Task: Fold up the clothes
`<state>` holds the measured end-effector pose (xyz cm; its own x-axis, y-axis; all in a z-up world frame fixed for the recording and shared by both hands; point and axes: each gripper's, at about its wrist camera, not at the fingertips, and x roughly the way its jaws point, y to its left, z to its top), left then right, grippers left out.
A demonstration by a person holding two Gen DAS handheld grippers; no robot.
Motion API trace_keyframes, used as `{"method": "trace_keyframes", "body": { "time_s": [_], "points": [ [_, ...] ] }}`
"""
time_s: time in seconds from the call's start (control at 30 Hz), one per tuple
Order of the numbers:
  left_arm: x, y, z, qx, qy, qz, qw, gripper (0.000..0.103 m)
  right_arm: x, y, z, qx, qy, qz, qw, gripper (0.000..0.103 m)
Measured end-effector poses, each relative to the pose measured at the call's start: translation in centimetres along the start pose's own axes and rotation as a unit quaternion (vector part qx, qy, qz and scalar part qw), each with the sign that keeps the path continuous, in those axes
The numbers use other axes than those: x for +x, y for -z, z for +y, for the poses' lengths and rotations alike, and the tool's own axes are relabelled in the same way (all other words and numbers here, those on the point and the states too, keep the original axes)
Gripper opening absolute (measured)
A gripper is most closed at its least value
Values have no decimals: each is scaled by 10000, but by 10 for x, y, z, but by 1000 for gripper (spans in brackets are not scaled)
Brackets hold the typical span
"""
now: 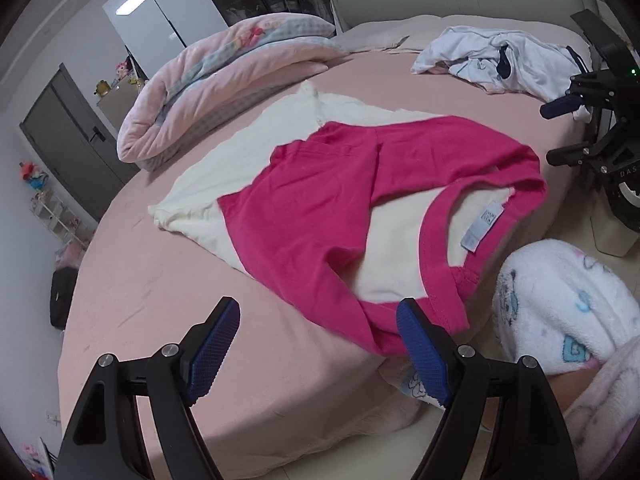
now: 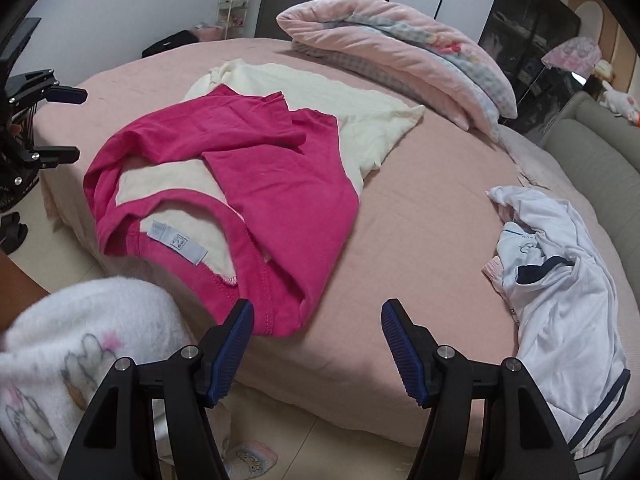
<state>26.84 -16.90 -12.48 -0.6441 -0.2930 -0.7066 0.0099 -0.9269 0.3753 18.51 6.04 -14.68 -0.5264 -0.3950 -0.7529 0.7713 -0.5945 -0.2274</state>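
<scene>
Round bed with pink sheet (image 1: 160,280) carries everything. The pink-and-cream fleece-lined top (image 1: 320,208) lies rumpled at the near edge, neck opening and label toward the person, cream lining showing, one pink panel flopped across the body. Rolled pink plush blanket (image 1: 224,80) sits behind it, the crumpled white garment with navy trim (image 2: 560,280) well apart on the person's right side of the bed.

Step, as judged: approach for a two-point pickup at the neck end. Best to take the shoulders either side of the neckline, pinch both layers, lift and shake flat before folding; grabbing only the loose pink flap would leave it twisted.

Left gripper (image 1: 318,354): jaws wide apart, nothing between them, its right pad at the top's near hem; contact unclear. Right gripper (image 2: 318,354): also spread and empty, left pad just beside the pink hem, over bare sheet.
</scene>
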Motion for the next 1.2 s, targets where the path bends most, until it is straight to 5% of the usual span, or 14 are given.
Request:
{"method": "trace_keyframes", "body": {
  "time_s": [0.3,0.6,0.77,1.03,1.2],
  "points": [
    [21,18,2,-174,-72,56,9998,80,10,10,12,-387,246,18,9989,66],
    [33,39,-5,210,-431,-168,9987,80,22,32,29,-1243,1107,-281,9857,66],
    [42,50,-12,504,-603,-35,9969,80,34,41,34,-1498,1150,-119,9819,66],
    [52,76,-28,1349,-1067,148,9850,80,38,53,49,-2440,1636,-275,9555,66],
    [61,70,-37,1469,-1334,56,9801,80,43,53,62,-2973,1778,-460,9369,66]
  ]
}}
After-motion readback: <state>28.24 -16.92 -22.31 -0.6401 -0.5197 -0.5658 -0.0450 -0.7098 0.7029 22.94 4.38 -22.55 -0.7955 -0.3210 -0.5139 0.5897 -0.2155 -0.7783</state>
